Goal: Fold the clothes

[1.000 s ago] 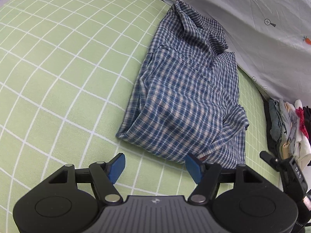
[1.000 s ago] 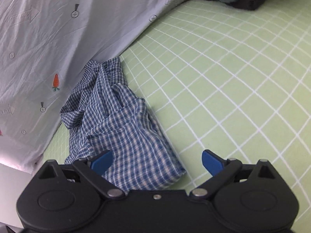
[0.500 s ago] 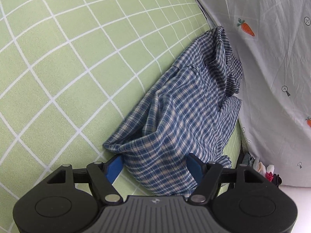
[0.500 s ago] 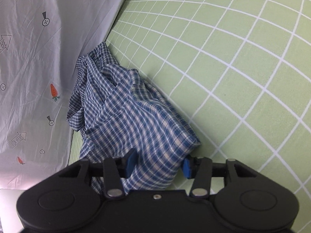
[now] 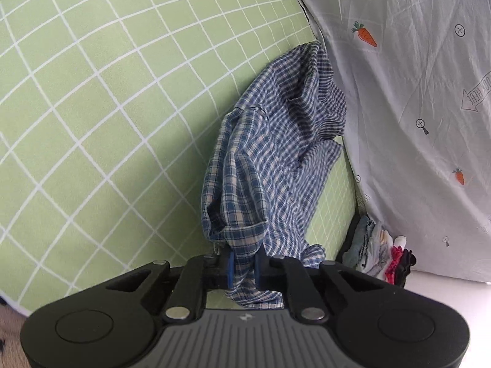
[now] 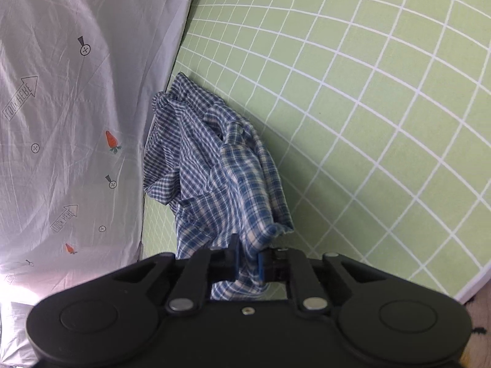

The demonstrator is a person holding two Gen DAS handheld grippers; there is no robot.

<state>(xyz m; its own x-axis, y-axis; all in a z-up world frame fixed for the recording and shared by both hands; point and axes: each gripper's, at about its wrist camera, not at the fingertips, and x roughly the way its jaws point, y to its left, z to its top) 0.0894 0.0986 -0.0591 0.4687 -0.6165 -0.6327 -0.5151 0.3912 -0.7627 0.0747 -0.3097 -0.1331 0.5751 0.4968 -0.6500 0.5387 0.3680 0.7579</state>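
Two grips: near hem of the plaid shirt [image 5: 270, 165] bunched between the blue pads [image 5: 229, 265] of the left gripper [image 5: 244, 266], another bunch between those of the right gripper [image 6: 247, 260].
Left claw: narrow, jaws closing on checked cloth, pads pressing a wad of it.
Right claw: narrow too, jaws closing, fabric squeezed between the pads and spilling below them.
Just changed: a second ago both claws wide and short of the hem, shirt lying slack on the green grid sheet [image 5: 101, 116]; half a second ago cloth between the pads but not yet squeezed; now pinched on both sides and drawn into a long rope towards each camera, near end off the sheet.
Meaning for the task: pick-up apparently done; probably ready to be lifted and shaken or spread flat before any fold.
Shirt versus claws: near edge inside both claws, body stretching away from them, far end touching the sheet beside the white carrot-print cloth [image 5: 414, 92].
Elsewhere: pile of other clothes [image 5: 380, 254] at the sheet's edge in the left view, well apart from the shirt.
Risk: thick uneven wad, maybe several layers caught, so tangled spreading likely.
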